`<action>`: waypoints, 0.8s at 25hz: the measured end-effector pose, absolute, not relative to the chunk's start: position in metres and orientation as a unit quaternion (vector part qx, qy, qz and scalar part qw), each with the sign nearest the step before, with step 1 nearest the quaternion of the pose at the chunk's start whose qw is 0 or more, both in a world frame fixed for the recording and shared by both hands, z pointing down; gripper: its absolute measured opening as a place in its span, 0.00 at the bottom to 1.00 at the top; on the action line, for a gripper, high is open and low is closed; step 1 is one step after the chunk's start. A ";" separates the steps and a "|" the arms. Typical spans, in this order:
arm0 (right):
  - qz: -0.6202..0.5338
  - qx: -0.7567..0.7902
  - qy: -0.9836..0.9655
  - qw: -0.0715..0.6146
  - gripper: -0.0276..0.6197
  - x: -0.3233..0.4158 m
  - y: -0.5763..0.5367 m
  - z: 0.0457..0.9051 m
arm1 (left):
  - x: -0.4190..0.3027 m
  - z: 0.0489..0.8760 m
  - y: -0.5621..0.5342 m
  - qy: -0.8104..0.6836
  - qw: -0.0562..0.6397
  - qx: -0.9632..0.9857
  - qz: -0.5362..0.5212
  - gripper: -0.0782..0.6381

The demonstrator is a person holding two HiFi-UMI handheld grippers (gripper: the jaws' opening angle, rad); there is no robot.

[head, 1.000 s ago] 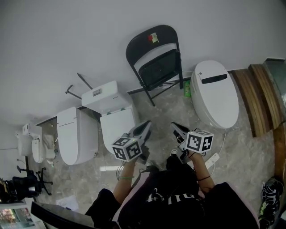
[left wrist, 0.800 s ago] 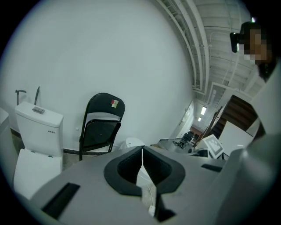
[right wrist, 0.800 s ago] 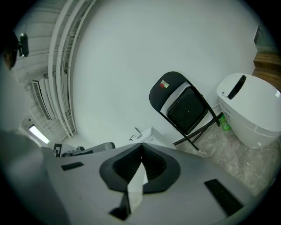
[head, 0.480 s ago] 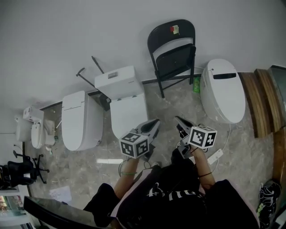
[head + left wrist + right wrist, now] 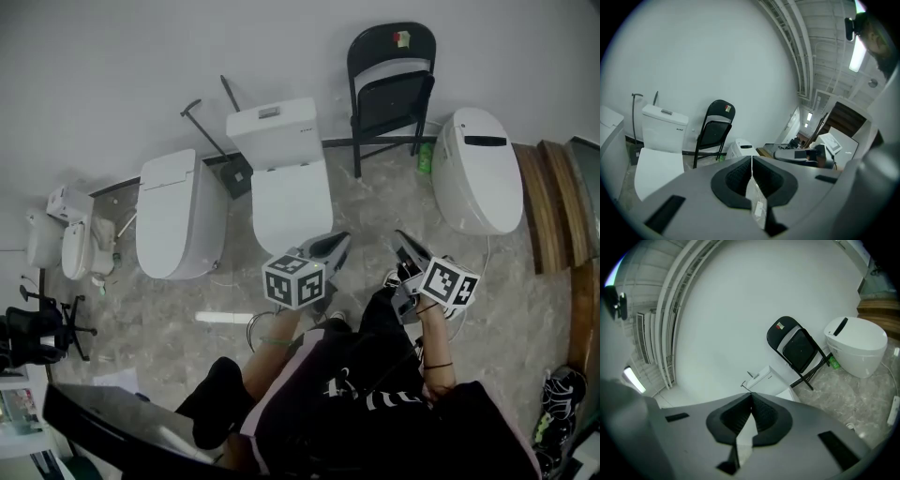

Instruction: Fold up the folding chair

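A black folding chair [image 5: 389,89] stands against the white wall, seat tipped partly up, between two toilets. It also shows in the left gripper view [image 5: 713,129] and in the right gripper view [image 5: 797,350]. My left gripper [image 5: 343,240] and right gripper [image 5: 400,236] are both shut and empty, held side by side in front of me, well short of the chair. In their own views the left gripper's [image 5: 751,158] and the right gripper's [image 5: 750,394] jaws meet with nothing between them.
A white toilet with a tank [image 5: 286,169] sits left of the chair, and a rounded white toilet [image 5: 478,169] stands to its right. Another toilet [image 5: 178,225] and small fixtures [image 5: 61,244] lie further left. Wooden steps [image 5: 553,206] rise at the right. A green bottle [image 5: 424,157] stands beside the chair.
The view has swung left: the chair and toilets have shifted to the right of the picture. Both grippers have moved along with me, still shut.
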State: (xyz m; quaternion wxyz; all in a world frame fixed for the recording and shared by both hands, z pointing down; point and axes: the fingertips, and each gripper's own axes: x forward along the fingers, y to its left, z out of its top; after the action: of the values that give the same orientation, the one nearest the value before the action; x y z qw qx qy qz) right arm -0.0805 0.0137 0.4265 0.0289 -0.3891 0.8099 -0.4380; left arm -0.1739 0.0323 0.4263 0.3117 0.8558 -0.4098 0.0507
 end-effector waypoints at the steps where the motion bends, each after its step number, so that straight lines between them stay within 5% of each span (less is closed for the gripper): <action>1: -0.444 -0.386 0.808 0.038 0.07 -0.084 0.024 0.422 | -0.176 0.427 0.040 -0.407 0.316 0.856 0.049 0.12; 20: -0.397 -0.366 0.842 -0.004 0.06 -0.066 0.109 0.399 | -0.131 0.397 0.122 -0.405 0.306 0.861 0.018 0.12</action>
State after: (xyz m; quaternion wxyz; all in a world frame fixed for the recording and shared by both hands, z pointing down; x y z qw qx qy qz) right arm -0.0660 0.1092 0.3991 -0.0036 -0.3664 0.8416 -0.3969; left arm -0.1315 0.1222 0.3969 0.3063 0.8612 -0.4052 0.0176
